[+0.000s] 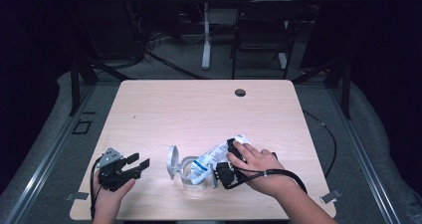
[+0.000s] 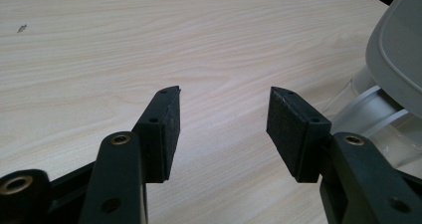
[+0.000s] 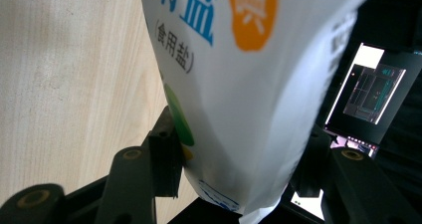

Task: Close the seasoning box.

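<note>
Mid-pour: right gripper [image 1: 230, 160] clamping salt bag [image 1: 213, 160], tipped toward jar [image 1: 191, 176] at 9 o'clock; left gripper [image 2: 223, 129] released, idle. Next: tilt further.

dim room, table lit, close views soft.

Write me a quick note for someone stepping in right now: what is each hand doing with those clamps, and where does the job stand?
Right gripper: fingers closed on a white salt bag, held tilted with its lower end over the clear jar.
Left gripper: fingers open, holding nothing, resting on the table left of the jar.
Jar: near the table's front edge, its hinged lid flipped open on the left side.
Done: lid opened, bag brought to the jar's mouth.
Left: probably pouring the salt in, setting the bag down and closing the lid. Whether any salt is in the jar already, I cannot tell.
</note>
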`<control>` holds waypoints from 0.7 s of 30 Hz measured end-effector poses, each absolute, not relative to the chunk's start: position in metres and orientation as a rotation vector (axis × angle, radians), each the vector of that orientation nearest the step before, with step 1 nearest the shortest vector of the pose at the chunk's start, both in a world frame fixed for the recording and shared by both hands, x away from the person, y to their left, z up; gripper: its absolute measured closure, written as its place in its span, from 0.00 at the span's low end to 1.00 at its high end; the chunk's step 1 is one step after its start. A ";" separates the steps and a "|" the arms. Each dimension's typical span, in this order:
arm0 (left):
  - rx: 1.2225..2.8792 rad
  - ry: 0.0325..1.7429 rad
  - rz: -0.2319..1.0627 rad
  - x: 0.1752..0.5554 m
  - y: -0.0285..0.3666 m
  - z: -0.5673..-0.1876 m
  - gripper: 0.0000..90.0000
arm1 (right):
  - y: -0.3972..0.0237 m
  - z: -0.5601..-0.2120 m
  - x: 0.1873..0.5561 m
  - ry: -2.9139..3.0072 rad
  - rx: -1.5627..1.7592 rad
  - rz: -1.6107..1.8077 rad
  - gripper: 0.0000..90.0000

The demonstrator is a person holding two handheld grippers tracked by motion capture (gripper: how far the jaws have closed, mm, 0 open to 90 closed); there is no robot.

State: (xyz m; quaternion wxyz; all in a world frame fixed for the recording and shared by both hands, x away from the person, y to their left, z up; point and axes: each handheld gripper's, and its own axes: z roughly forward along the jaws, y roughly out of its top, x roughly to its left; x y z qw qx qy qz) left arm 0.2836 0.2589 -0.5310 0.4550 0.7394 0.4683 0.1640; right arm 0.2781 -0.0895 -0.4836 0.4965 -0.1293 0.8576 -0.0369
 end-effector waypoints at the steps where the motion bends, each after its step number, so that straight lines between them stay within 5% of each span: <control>1: 1.824 1.155 0.405 0.284 0.259 -0.531 0.53 | -0.089 -0.483 0.278 2.074 -0.312 -0.096 0.55; 21: 1.823 1.155 0.406 0.284 0.259 -0.531 0.53 | -0.085 -0.482 0.277 2.054 -0.341 -0.119 0.57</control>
